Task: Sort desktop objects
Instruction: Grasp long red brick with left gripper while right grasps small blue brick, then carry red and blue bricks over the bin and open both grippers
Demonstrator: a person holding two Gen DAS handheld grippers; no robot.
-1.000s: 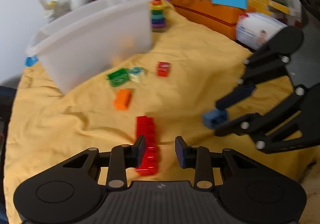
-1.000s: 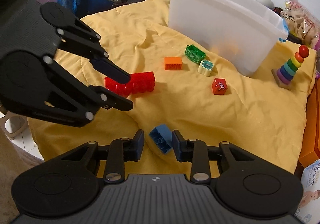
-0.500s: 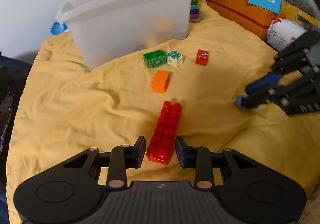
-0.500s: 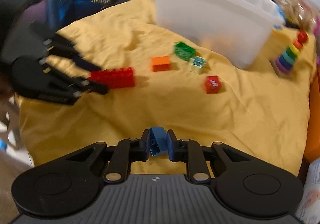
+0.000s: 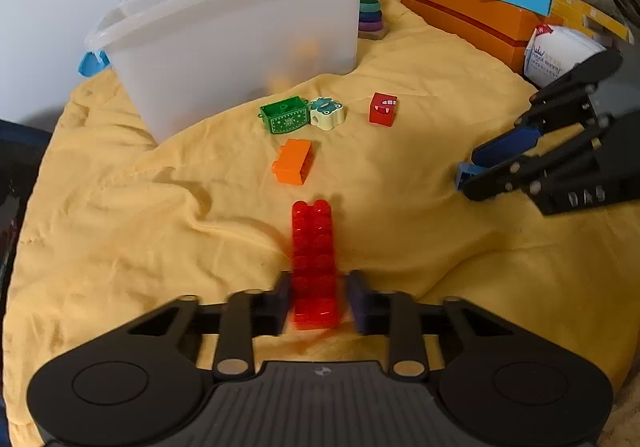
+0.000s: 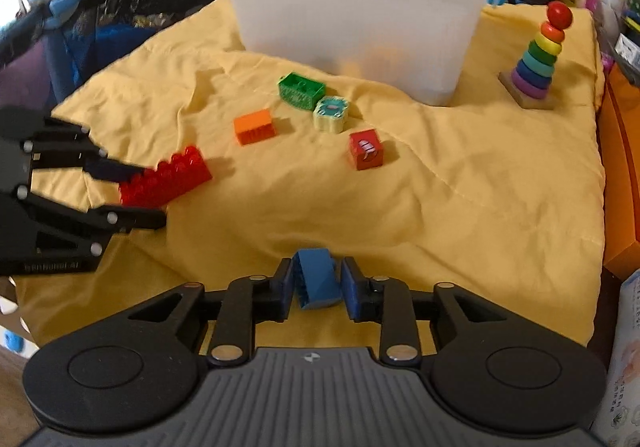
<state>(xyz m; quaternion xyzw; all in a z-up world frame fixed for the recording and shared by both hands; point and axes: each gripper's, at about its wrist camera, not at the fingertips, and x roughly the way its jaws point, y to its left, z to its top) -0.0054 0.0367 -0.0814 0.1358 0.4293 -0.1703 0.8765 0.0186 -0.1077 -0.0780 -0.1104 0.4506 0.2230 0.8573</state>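
**Both fingers on bricks, bin still ahead**

My right fingers (image 6: 316, 287) are clamped on the blue brick (image 6: 318, 279), which sits tilted between the pads, one corner up. My left fingers (image 5: 318, 301) straddle the near end of the long red brick (image 5: 314, 247). They look pressed to its sides, but the view is soft there, so I cannot tell for sure that the grip is firm; most of the brick sticks out toward twelve o'clock.

Beyond it, at twelve, lies the orange brick (image 5: 294, 161), then the green block (image 5: 286, 114) touching the pale round block (image 5: 327, 113), with the red cube (image 5: 383, 109) at one o'clock. The white bin (image 5: 240, 31) stands behind them from eleven to twelve on the yellow cloth (image 5: 120, 227) covering the surface, the ring stacker (image 6: 538, 55) just beside it.

My worries: the tilted blue brick may twist out if I swing quickly. The red one, held at one end, may lever down or slip. The rumpled cloth could snag my fingers and drag the loose blocks.
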